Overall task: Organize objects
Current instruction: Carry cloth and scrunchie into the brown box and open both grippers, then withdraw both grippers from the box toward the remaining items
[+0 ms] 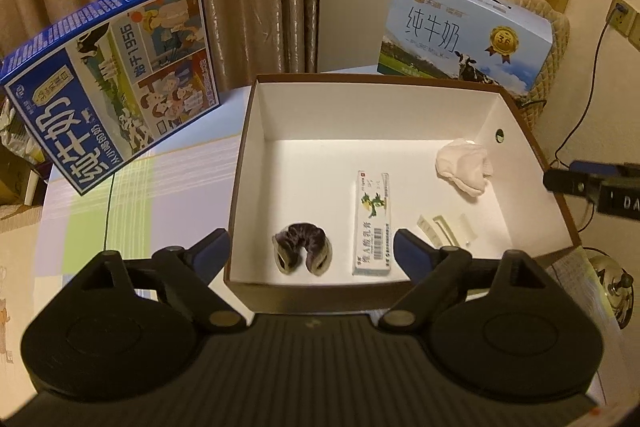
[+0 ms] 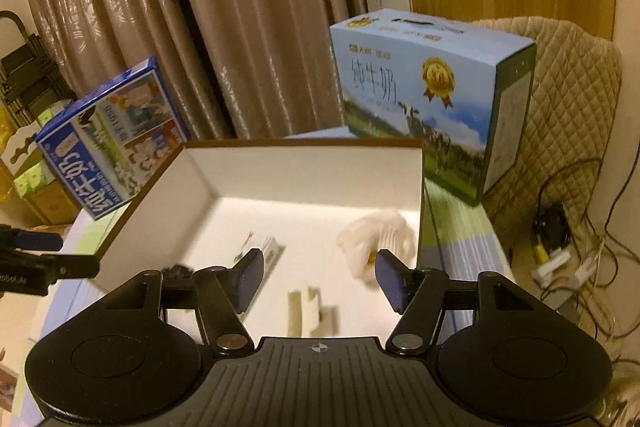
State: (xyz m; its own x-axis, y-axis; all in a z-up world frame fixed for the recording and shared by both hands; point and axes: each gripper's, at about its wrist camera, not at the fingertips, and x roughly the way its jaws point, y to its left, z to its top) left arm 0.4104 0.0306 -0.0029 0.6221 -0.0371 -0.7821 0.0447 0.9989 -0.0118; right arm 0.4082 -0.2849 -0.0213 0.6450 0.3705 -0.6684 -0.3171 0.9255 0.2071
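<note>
An open brown box (image 1: 376,78) with white inner walls (image 2: 300,167) stands on the table. On its floor lie a dark scrunchie (image 1: 302,253), a white ointment carton (image 1: 372,223), a crumpled white cloth (image 1: 464,163) and small clear plastic pieces (image 1: 444,229). My left gripper (image 1: 310,247) hangs open over the box's near edge, above the scrunchie, holding nothing. My right gripper (image 2: 320,267) is open and empty over the box's right half, with the cloth (image 2: 376,235) just beyond its right fingertip and a plastic piece (image 2: 308,307) below it.
A dark blue milk carton box (image 1: 108,83) leans at the table's left. A light blue milk box (image 1: 468,35) stands behind the brown box. A quilted chair (image 2: 568,99) and floor cables (image 2: 560,247) are to the right. Curtains hang behind.
</note>
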